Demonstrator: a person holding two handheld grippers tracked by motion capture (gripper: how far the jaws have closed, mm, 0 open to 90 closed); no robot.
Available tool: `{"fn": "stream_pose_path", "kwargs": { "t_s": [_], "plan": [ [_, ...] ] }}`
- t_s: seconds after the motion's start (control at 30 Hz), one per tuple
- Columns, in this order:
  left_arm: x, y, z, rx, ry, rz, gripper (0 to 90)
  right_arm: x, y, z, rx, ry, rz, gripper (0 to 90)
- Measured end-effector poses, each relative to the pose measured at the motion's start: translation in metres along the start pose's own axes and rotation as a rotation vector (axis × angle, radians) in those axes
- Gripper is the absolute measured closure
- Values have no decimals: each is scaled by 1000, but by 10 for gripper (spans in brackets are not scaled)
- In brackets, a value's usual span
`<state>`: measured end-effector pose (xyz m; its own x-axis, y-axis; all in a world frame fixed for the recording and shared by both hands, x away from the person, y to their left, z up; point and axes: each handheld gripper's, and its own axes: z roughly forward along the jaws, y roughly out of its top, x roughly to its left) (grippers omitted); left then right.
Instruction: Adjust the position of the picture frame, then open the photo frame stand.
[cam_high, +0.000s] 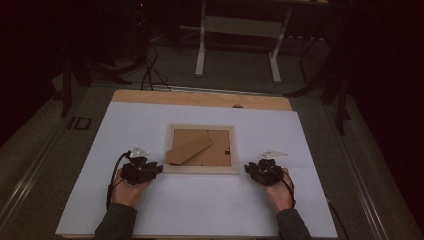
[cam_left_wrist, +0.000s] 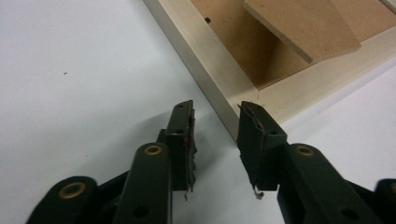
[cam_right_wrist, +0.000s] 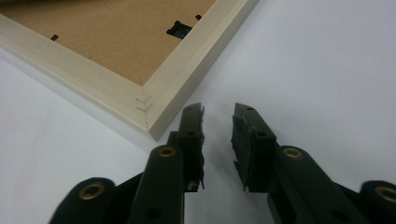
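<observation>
Big white worktop (cam_high: 150, 210) across the lower two thirds of the high view, wooden strip along its far edge, dark floor and a white table base in the upper part of the frame.

Dead centre on it: pale wooden picture frame (cam_high: 201, 149), lying face down, brown backing board up. Fold-out easel stand (cam_high: 189, 151) slanting across the back from upper right down to lower left. Small black turn clip (cam_right_wrist: 178, 29) on the backing near the frame's edge, top middle of the right gripper view.

Left gripper (cam_high: 141, 171) at lower left of centre in the high view, just beside the frame's near left corner, held by a hand coming up from the bottom edge. In the left gripper view (cam_left_wrist: 215, 140), jaws spread, frame corner pointing down into the gap from above, one jaw right up against the frame's corner edge, nothing pinched.

Right gripper (cam_high: 263, 171) at lower right of centre, near the frame's near right corner. In the right gripper view (cam_right_wrist: 218, 142), jaws spread too, bare white worktop between them, frame corner just off the upper left of the left-hand jaw, can't tell if touching.

Grey sleeves at the bottom edge, black cable looping off each gripper.
</observation>
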<state>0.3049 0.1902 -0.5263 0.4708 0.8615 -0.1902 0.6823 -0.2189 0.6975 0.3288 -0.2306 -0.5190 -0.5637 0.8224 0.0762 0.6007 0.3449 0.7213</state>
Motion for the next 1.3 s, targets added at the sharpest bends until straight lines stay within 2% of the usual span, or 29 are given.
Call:
{"fn": "stream_pose_path", "kwargs": {
  "t_s": [0.3,0.53,0.93,1.03,1.1,1.3],
  "plan": [
    [4,0,-3,-20,14,-15,610,-3,1,-4,-15,7,0,678],
    [9,0,-6,-29,25,-42,582,-4,1,-6,-23,11,4,662],
    [12,5,-18,-61,37,-63,548,-3,1,-7,-26,19,8,636],
    [13,7,-22,-79,27,-83,518,-3,1,-7,-29,21,10,631],
    [14,10,-26,-95,33,-89,504,-3,1,-8,-30,22,8,629],
    [12,12,-30,-101,46,-94,500,-2,1,-8,-32,27,8,624]
  ]
}}
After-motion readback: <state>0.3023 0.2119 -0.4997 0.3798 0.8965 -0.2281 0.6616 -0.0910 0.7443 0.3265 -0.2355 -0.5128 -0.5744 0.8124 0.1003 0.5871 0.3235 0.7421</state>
